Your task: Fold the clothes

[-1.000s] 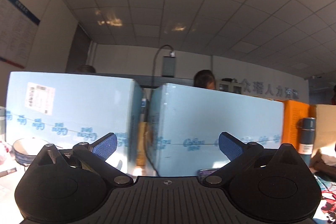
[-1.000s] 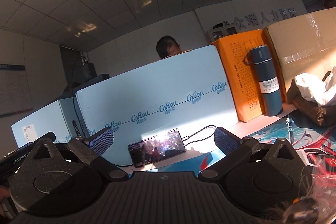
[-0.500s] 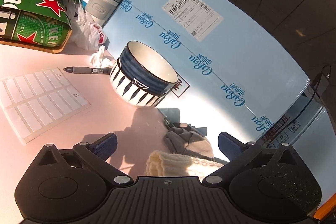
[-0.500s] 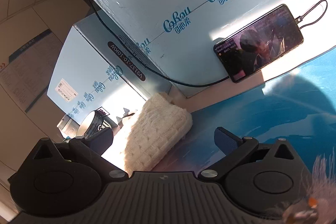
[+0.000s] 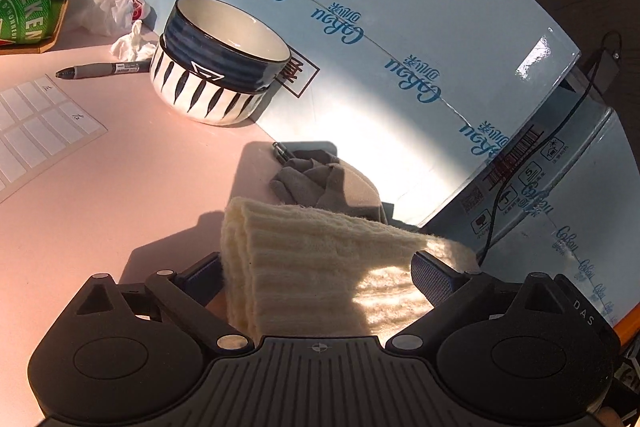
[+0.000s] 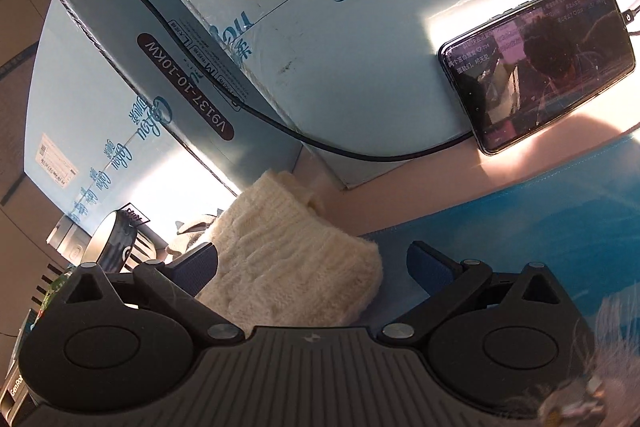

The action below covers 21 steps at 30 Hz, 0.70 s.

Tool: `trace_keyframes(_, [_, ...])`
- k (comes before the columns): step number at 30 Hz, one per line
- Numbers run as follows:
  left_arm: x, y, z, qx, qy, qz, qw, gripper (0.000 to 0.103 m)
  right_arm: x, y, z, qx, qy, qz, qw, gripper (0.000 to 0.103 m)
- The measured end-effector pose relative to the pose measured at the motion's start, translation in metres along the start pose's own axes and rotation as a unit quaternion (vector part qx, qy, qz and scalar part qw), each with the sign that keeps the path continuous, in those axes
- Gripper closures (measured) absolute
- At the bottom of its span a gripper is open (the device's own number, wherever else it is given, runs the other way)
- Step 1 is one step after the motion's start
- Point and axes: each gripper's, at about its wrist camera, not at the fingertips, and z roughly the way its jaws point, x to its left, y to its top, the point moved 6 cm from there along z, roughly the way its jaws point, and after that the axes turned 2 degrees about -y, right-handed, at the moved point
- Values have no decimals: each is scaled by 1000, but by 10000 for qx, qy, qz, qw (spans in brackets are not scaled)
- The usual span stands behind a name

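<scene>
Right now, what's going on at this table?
A person with two handheld grippers is set to fold clothes. Both grippers hang over a cream knit garment lying folded on the pink table, with a grey cloth behind it. The left gripper and the right gripper each have their jaws wide open, straddling the knit, not clamped on it. A striped bowl sits nearby, and a phone leans on a blue box.
</scene>
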Motion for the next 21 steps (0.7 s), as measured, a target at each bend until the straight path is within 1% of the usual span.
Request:
trace_keyframes(1, [-2, -1, 0, -17, 68, 123, 9999, 15, 3, -1, 1, -6, -59, -62, 10000, 6])
trace_keyframes(2, [-4, -2, 1, -30, 142, 255, 9996, 21, 5, -3, 1, -15, -83, -94, 9999, 21])
trace_keyframes(3, [-6, -3, 0, -62, 201, 360, 9991, 24, 6, -5, -1, -44, -79, -87, 9999, 26])
trace_keyframes(4, [-8, -3, -1, -95, 256, 463, 9986, 30, 5, -7, -4, -107, -86, -74, 9999, 28])
trace_keyframes(5, [-9, -2, -3, -151, 242, 498, 9984, 38, 4, -8, -7, -176, -78, -84, 9998, 37])
trace_keyframes(6, [-10, -1, -5, -206, 227, 532, 9981, 40, 3, -8, -11, -233, -54, -113, 9996, 48])
trace_keyframes(8, [-12, 1, -9, -300, 166, 586, 9977, 52, 1, -7, -22, -299, -4, -130, 9995, 59])
trace_keyframes(9, [-14, 2, -12, -327, 92, 607, 9976, 54, 0, -6, -29, -318, 40, -104, 9994, 63])
trace_keyframes(11, [-17, 2, -13, -306, -140, 589, 9977, 60, -3, -5, -44, -357, 126, -50, 9993, 68])
trace_keyframes(14, [-24, -2, -13, -136, -736, 521, 9958, 62, -13, -3, -71, -425, 77, 13, 9991, 70])
trace_keyframes(17, [-43, -10, -17, -3, -1453, 731, 9867, 63, -24, -2, -107, -541, 107, 20, 9985, 72])
trace_keyframes(19, [-63, -21, -22, 140, -2071, 996, 9731, 62, -36, 1, -133, -649, 159, 1, 9978, 72])
trace_keyframes(21, [-85, -34, -27, 292, -2591, 1170, 9583, 62, -50, 7, -156, -758, 159, 1, 9970, 72])
